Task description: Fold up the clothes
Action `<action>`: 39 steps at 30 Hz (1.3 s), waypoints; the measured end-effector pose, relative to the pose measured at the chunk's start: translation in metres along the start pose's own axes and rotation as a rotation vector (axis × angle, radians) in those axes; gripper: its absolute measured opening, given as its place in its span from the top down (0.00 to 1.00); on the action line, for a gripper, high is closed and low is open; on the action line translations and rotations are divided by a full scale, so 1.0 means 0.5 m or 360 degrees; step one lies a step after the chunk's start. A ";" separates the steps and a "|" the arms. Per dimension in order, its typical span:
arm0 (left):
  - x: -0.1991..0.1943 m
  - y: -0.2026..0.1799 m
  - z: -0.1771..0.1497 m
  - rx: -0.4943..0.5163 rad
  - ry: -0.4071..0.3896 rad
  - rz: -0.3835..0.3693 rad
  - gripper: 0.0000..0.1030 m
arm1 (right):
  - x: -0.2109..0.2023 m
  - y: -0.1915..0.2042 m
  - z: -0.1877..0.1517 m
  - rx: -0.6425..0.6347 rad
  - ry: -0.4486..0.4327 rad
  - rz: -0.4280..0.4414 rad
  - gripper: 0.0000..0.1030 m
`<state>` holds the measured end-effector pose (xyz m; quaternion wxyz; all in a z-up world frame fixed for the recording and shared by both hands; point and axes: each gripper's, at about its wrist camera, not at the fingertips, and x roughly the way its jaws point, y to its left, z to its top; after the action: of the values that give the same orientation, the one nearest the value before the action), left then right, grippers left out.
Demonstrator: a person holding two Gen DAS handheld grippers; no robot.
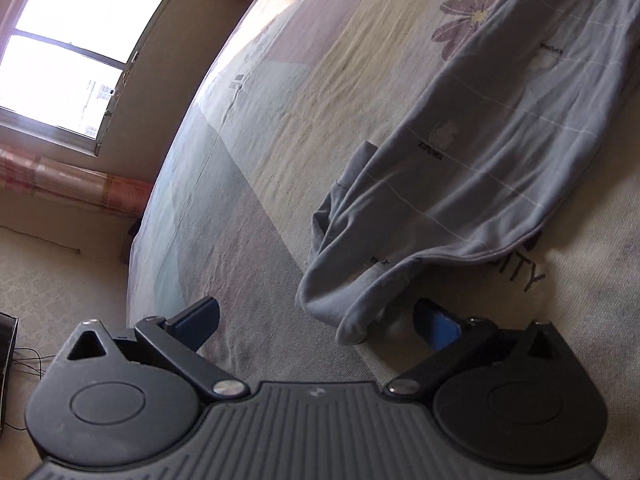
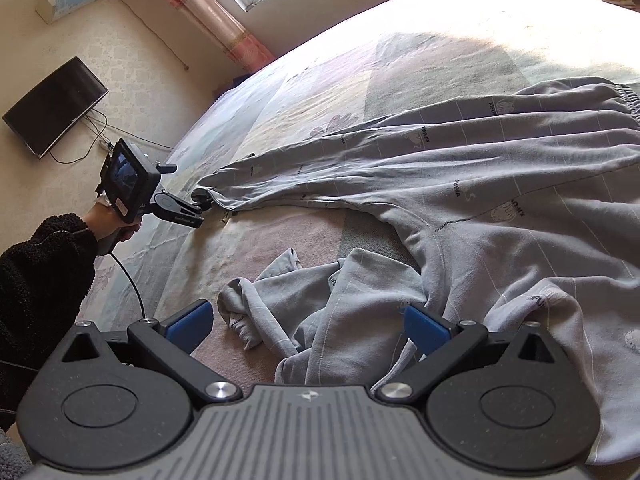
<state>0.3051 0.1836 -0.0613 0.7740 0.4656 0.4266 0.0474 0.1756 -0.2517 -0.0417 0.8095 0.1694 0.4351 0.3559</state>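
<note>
— Patchwork bedspread (image 2: 320,92), sunlit by a window (image 1: 76,40). Where are the grey trousers (image 2: 500,184)?

— Spread across it. Left gripper (image 1: 316,320) gapes wide at one cuff; right gripper (image 2: 306,324) gapes wide over the crumpled leg.

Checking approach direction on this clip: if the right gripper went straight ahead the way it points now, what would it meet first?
Most likely the crumpled leg of the grey pyjama trousers, bunched between the open right gripper fingers on the bed. Depth is unclear.
</note>
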 end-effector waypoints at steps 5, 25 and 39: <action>-0.054 0.023 -0.032 -0.0136 -0.0013 -0.0039 0.01 | -0.011 0.007 -0.014 -0.0024 -0.0012 -0.0015 0.00; -0.413 -0.293 -0.053 -0.0392 -0.0462 -0.0663 0.01 | -0.062 -0.022 -0.156 -0.0052 0.0029 -0.0359 0.00; -0.414 -0.344 -0.096 -0.0635 -0.0310 -0.0715 0.01 | -0.059 0.032 -0.187 -0.0179 0.0052 -0.0071 0.00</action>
<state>0.0849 0.0221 -0.0742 0.8784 0.2011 0.4248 -0.0869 0.0806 -0.2656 -0.0679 0.8183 0.1082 0.4312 0.3643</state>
